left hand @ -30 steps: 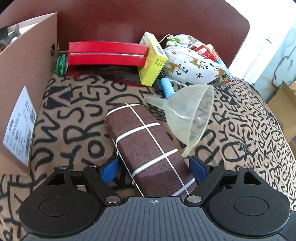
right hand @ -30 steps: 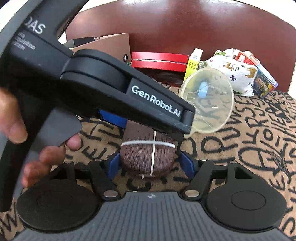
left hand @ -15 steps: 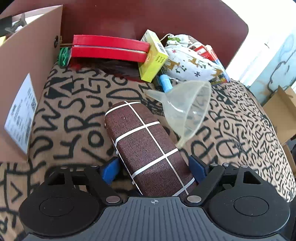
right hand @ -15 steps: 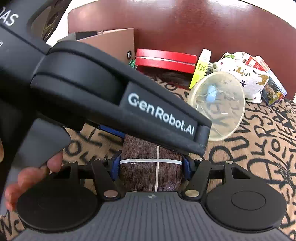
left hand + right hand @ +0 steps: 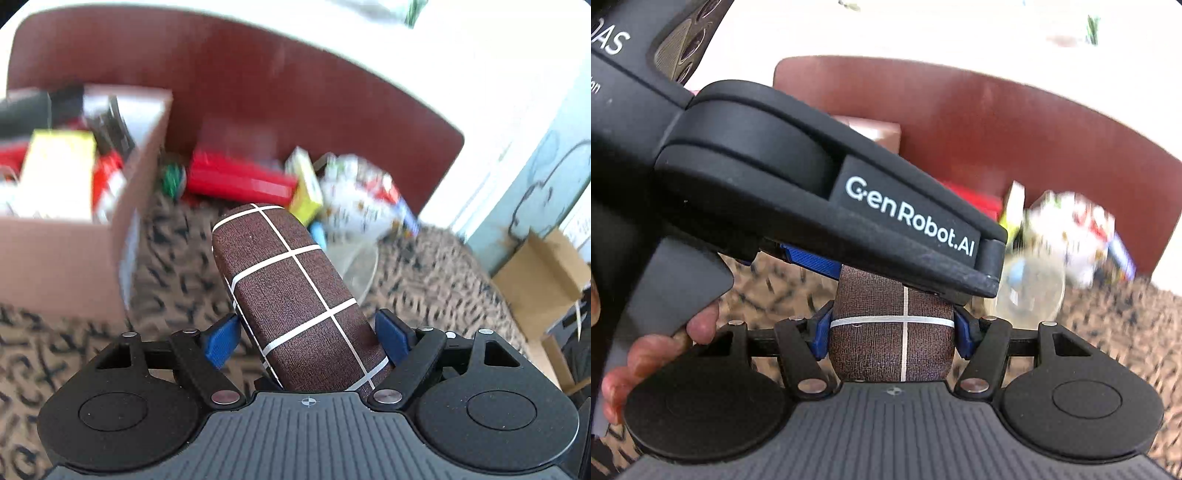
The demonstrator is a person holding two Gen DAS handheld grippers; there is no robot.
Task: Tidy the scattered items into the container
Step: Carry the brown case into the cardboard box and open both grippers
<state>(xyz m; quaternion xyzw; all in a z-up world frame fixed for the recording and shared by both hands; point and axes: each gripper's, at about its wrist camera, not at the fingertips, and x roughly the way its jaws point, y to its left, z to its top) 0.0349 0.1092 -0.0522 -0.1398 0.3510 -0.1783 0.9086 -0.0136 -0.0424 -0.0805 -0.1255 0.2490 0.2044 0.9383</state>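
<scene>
A brown glasses case [image 5: 291, 288] with white grid lines is held off the patterned cloth by both grippers. My left gripper [image 5: 308, 334] is shut on its near end, and the case points up and away. My right gripper [image 5: 892, 332] is shut on its other end [image 5: 890, 343], and the left gripper's black body [image 5: 798, 177] crosses above it. The open cardboard box [image 5: 62, 258] stands at the left, holding several items. A clear funnel [image 5: 356, 266] lies on the cloth behind the case.
At the back by the red-brown chair back [image 5: 295, 110] lie a red case [image 5: 240, 181], a yellow-green box [image 5: 306, 192], a white printed pouch [image 5: 354, 206] and a green item [image 5: 171, 181]. Another cardboard box [image 5: 543, 273] stands at the right, off the seat.
Both grippers have lifted the glasses case off the cloth and tilted it up. The view has swung so the inside of the cardboard box now shows. The funnel stays on the cloth.
</scene>
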